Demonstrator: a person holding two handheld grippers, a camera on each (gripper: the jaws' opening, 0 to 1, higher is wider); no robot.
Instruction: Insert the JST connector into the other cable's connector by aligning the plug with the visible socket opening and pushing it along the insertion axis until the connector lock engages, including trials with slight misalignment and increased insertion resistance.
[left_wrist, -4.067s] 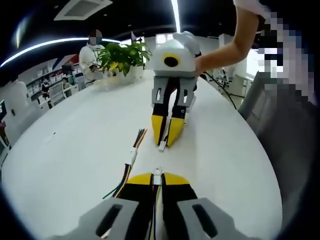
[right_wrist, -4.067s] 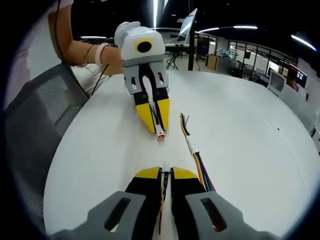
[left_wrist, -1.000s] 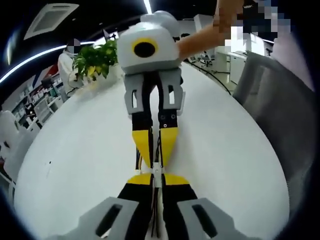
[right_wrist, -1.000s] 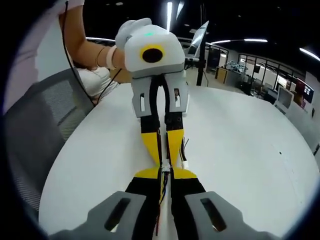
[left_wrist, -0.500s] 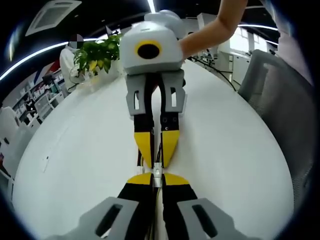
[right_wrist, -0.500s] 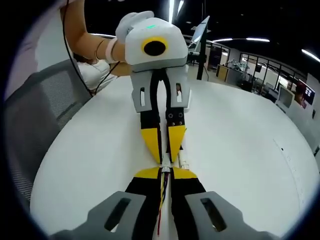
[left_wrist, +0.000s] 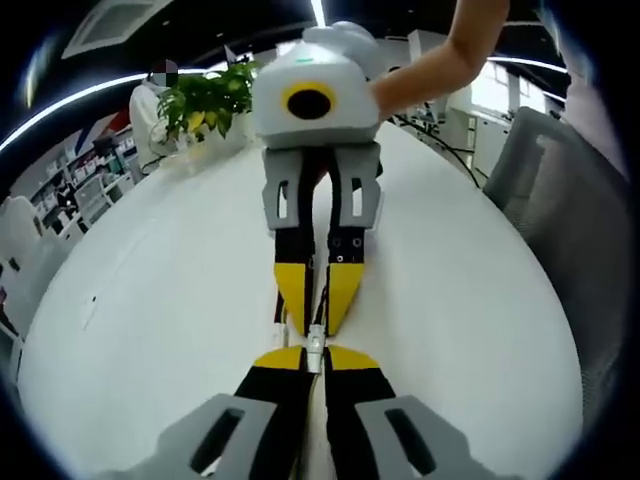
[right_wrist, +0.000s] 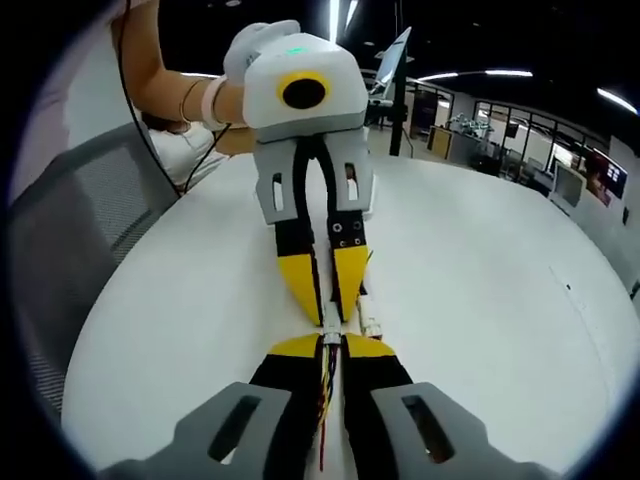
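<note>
Rising from the bottom centre of the left gripper view, the left gripper (left_wrist: 315, 357) has its yellow-tipped jaws clenched on a small white JST connector (left_wrist: 314, 347), whose wires run back between the jaws. Tip to tip with it, the right gripper (left_wrist: 316, 328) comes down from the upper centre, jaws closed, a hand (left_wrist: 345, 38) behind its white housing. This view also has a potted plant (left_wrist: 208, 98) at the upper left, a person in white (left_wrist: 152, 110) behind it, and a grey chair (left_wrist: 563, 215) at the right edge of the white table (left_wrist: 150, 300). In the right gripper view, the right gripper (right_wrist: 332, 345) at the bottom centre is clamped on its own cable connector (right_wrist: 331, 327) with coloured wires (right_wrist: 326, 385) between the jaws, meeting the left gripper (right_wrist: 326, 318) descending from the top. Whether the two connectors are fully mated is hard to tell, since the jaw tips cover the joint. Here a loose cable piece (right_wrist: 368, 318) lies on the table just right of the tips, and a mesh chair (right_wrist: 70, 240) fills the left.
</note>
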